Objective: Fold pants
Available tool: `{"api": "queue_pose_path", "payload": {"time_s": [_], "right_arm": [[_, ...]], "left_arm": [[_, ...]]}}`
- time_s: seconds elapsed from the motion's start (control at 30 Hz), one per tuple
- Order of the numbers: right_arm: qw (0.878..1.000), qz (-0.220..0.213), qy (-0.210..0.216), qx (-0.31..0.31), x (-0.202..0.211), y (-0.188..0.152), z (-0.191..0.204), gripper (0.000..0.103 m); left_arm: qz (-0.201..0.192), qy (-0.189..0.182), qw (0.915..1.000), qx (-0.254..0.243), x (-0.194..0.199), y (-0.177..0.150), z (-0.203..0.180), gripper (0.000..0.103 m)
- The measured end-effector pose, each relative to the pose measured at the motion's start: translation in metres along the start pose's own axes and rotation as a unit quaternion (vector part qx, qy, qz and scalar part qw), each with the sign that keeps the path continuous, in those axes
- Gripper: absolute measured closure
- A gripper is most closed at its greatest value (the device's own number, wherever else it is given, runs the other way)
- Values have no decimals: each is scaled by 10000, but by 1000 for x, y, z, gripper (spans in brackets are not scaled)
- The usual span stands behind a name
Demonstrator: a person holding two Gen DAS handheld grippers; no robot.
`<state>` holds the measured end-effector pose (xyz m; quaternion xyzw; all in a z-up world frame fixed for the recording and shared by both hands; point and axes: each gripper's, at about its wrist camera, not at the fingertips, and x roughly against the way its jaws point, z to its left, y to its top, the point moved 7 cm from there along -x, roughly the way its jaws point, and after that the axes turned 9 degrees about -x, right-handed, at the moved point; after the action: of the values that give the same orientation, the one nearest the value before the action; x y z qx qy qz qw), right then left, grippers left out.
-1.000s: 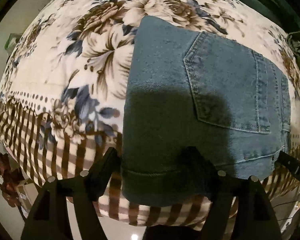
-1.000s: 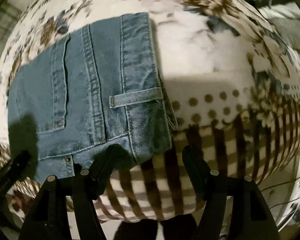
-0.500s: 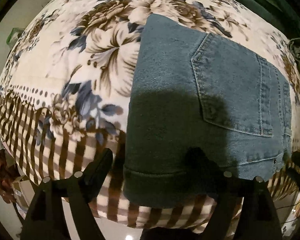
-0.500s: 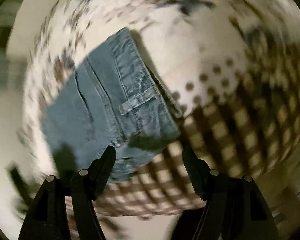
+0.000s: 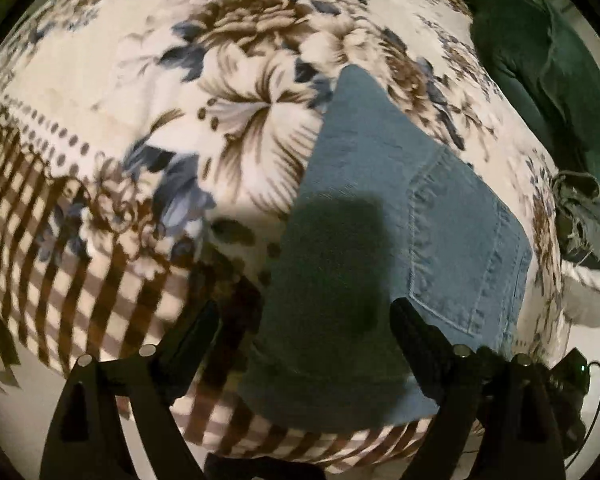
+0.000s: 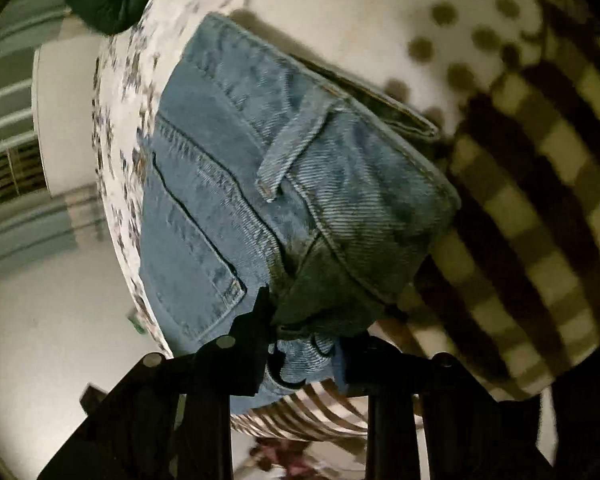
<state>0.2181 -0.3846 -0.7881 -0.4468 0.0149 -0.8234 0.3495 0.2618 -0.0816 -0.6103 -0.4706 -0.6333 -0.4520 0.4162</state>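
Folded blue jeans (image 5: pixel 384 240) lie on a floral blanket (image 5: pixel 160 80), back pocket up. My left gripper (image 5: pixel 304 316) is open and hovers above the near folded edge of the jeans, its fingers apart on either side of that edge. In the right wrist view the jeans (image 6: pixel 236 184) show their waistband and a belt loop. My right gripper (image 6: pixel 312 328) has closed in on the waistband corner, with denim bunched between its fingers.
A dark green garment (image 5: pixel 540 68) lies at the far right of the blanket, with a grey-green crumpled cloth (image 5: pixel 580 216) below it. The blanket's brown checked border (image 5: pixel 60 232) hangs over the near edge. Pale floor shows beyond the bed in the right wrist view (image 6: pixel 40 340).
My right gripper swung in from beside the jeans and shut on the waistband corner. My left gripper shifted left and stayed open over the folded edge.
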Motion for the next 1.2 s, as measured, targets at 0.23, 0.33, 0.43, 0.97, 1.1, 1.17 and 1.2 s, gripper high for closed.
{"api": "queue_pose_path", "payload": {"time_s": [0.23,0.33,0.43,0.97,1.1,1.17,1.2], "right_arm": [[9972,605,238,-375,-17,0,-18,36],[9914,731,887,-627,-29,-1,-16,30],[9932,799,814,-250,-50,-1,-5,22],[9921,439,594,1018,-24,-36,62,69],[9900,452,603,1193,14,-37,107,70],[9885,470,600,1309,29,-39,126,70],[9874,492,602,1381,39,-40,134,70]], "left_arm": [[199,-623,9977,163,-34,11,0,15],[235,-719,9971,119,-42,15,-2,14],[291,-979,9946,172,-47,15,2,14],[-68,-1823,9830,-222,7,16,-27,80],[-198,-2080,9779,109,46,25,-27,81],[-301,-2087,9775,104,70,38,-32,81],[-350,-2070,9777,66,78,45,-34,81]]}}
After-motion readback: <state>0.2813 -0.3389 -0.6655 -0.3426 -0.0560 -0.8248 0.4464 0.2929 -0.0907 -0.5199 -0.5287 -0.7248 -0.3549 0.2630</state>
